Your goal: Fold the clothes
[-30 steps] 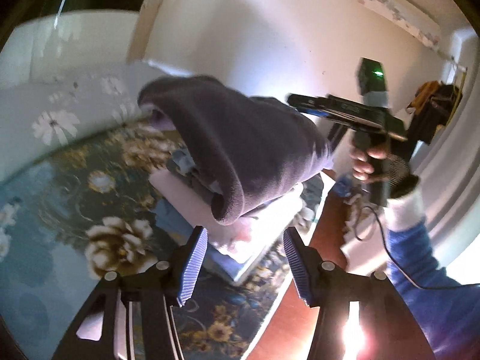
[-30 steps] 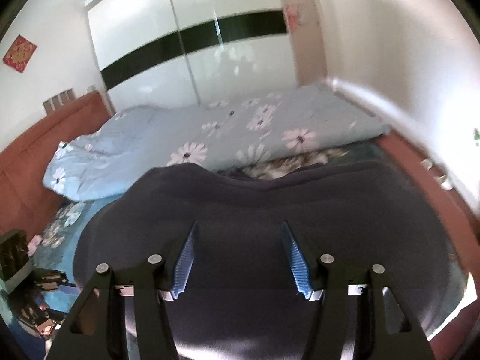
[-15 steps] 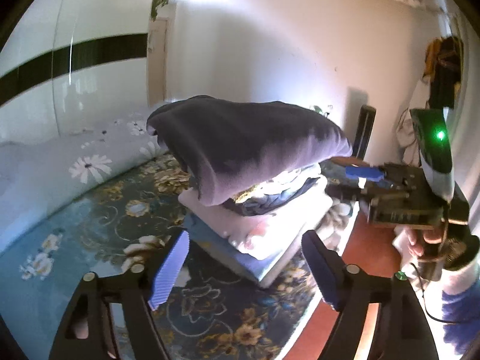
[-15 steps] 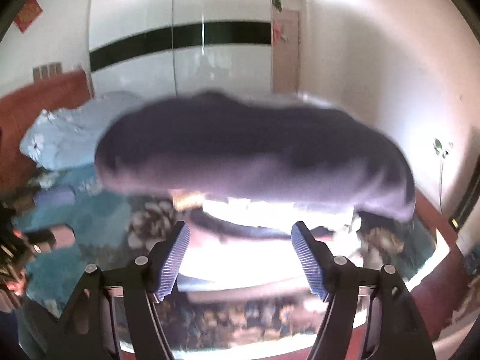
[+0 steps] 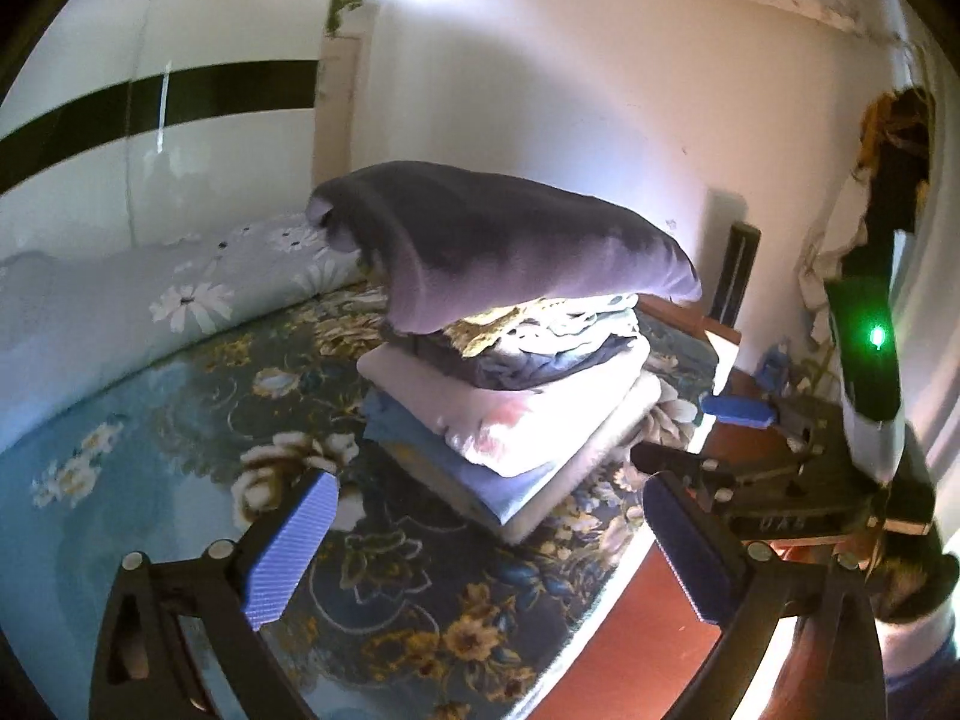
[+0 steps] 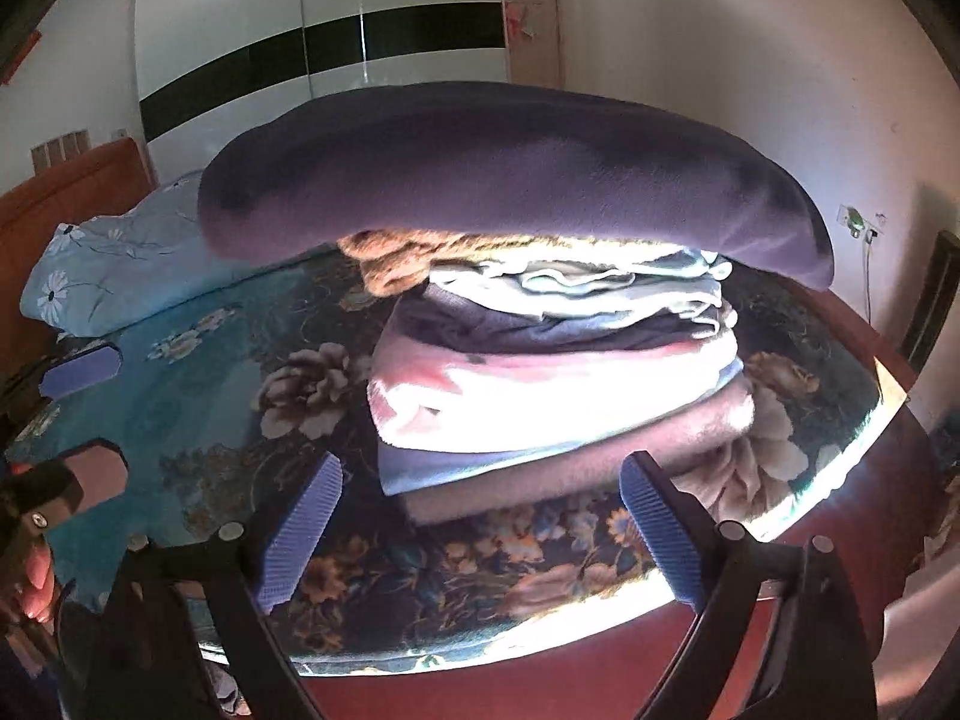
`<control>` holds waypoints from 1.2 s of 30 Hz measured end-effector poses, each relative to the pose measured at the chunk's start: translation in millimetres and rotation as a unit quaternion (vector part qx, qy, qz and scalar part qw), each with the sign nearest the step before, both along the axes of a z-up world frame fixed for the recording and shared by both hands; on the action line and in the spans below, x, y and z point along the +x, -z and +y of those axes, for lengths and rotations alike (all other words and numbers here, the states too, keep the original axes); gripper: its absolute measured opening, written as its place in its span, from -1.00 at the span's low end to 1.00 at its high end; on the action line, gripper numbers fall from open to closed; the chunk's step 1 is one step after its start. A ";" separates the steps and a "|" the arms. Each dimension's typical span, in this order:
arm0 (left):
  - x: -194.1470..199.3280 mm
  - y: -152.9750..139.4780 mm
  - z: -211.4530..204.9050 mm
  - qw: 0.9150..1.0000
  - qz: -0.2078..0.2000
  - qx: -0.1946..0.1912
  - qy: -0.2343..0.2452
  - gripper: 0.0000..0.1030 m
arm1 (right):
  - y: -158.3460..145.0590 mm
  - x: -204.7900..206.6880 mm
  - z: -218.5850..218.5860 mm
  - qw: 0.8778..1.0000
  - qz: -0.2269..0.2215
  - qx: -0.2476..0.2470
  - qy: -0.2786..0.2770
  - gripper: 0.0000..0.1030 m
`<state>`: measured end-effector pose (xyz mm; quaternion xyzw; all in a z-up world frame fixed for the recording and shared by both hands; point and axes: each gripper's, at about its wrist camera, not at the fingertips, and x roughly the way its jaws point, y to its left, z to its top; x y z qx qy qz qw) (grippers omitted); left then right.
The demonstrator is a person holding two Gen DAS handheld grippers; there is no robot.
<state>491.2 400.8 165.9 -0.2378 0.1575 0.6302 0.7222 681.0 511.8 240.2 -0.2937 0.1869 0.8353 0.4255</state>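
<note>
A matt, fleecy purple garment is seen; ribbed blue pads; a glossy wardrobe.

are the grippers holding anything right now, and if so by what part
Nothing is held. The left gripper and right gripper are both open with bare pads. The dark purple garment lies on top of the pile of folded clothes.

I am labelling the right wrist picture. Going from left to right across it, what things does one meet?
Orange-brown headboard → light blue daisy quilt → stack of folded clothes topped by the purple fleece → wall socket → dark upright post.
</note>
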 end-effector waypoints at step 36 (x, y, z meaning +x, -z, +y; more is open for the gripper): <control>54.0 -18.7 -41.5 0.995 0.060 0.013 -0.080 1.00 | -19.8 46.4 -61.5 1.000 0.015 0.003 0.021 1.00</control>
